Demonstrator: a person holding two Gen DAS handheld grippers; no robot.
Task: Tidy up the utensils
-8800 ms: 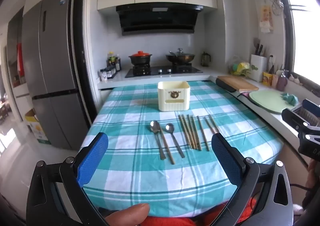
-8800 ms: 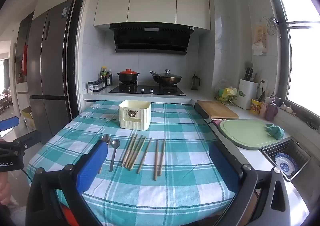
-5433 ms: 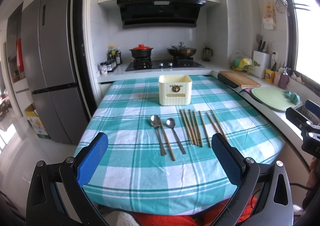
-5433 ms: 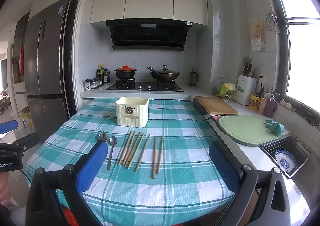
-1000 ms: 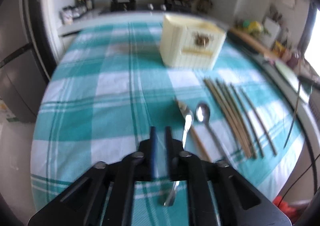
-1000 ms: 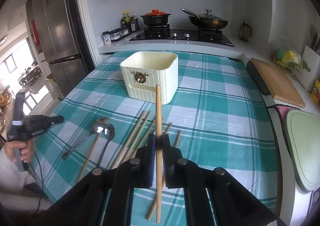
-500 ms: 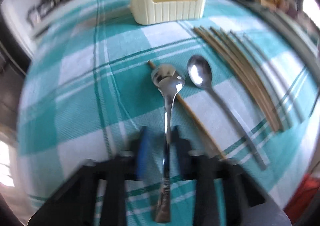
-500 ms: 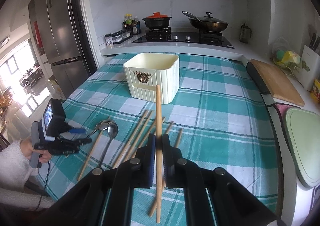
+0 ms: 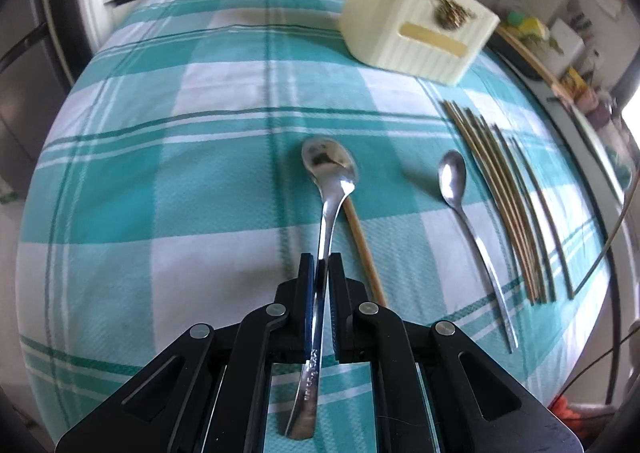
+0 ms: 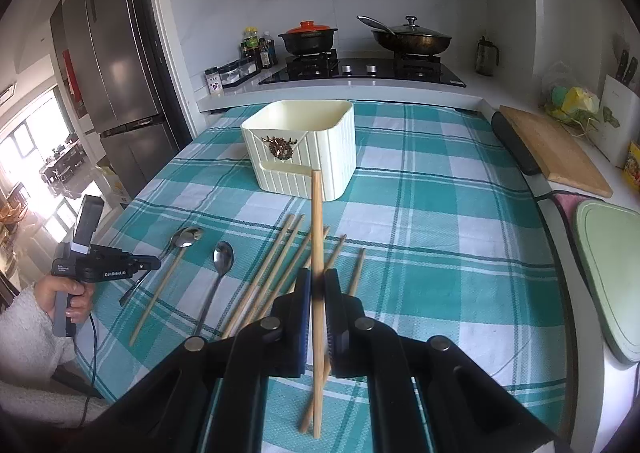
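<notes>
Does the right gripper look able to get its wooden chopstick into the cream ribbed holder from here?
Probably yes: the right gripper holds the wooden chopstick above the table, aimed at the cream ribbed holder, whose top is open with nothing between.

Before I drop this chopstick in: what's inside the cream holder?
The cream holder looks empty where its inner walls show; its floor is hidden behind the front wall.
</notes>
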